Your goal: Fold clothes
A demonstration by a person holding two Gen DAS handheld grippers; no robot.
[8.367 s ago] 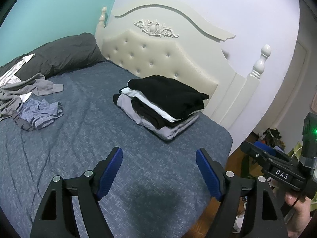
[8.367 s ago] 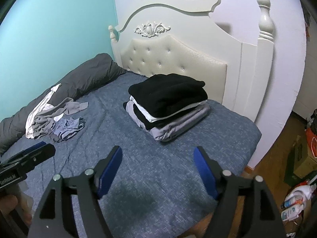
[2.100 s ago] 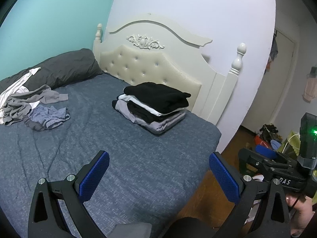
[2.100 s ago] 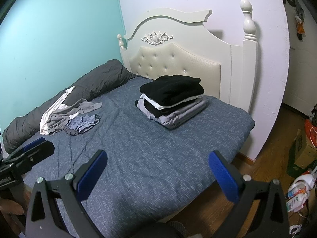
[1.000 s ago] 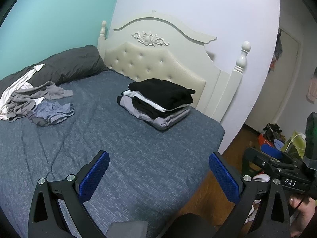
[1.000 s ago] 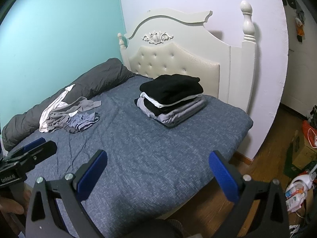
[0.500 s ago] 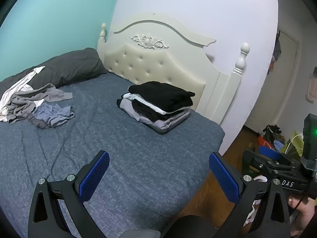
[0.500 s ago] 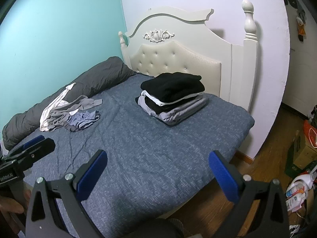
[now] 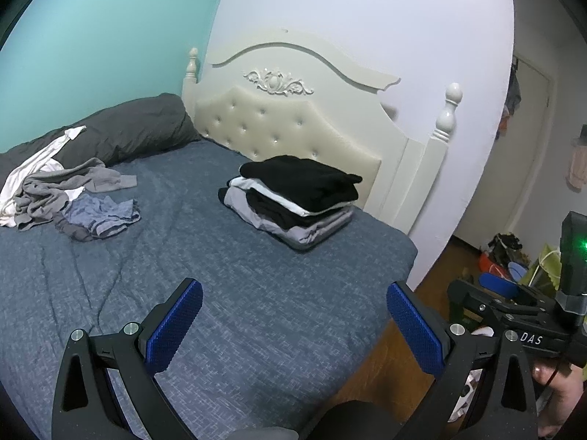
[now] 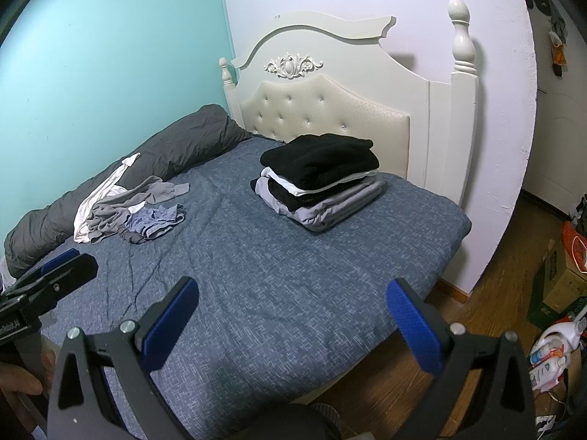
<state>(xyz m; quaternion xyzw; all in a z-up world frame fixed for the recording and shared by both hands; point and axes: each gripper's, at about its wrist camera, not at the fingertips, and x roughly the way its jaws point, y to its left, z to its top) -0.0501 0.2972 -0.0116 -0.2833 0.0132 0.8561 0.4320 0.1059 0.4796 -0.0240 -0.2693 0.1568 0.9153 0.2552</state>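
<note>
Between garments by the look of it. Both grippers empty and spread wide — left gripper (image 9: pixel 293 315) and right gripper (image 10: pixel 291 313) each hanging over the near edge of the bed (image 9: pixel 256 293), nothing between the blue pads (image 9: pixel 176 324), nothing touching the cover.

Folded stack (image 10: pixel 319 179) sitting at the headboard end, close to the right edge of the bed: black piece on top, white, black and grey layers under it. Looks tidy enough, so probably done with that lot.

Unfolded pile (image 10: pixel 124 209) over at the far left side, up against the rolled grey duvet (image 10: pixel 154 154) — grey piece, white piece, bluish shorts (image 10: pixel 156 222) all crumpled together, well apart from the stack.

Next move, at a guess: reach across to the pile, pinch one item only (shorts lying nearest, so probably easiest), drag it out onto the open middle of the bed and flatten it before folding. Tangled stuff, so likely to lift a second piece along with it — worth grabbing by a free edge.
</note>
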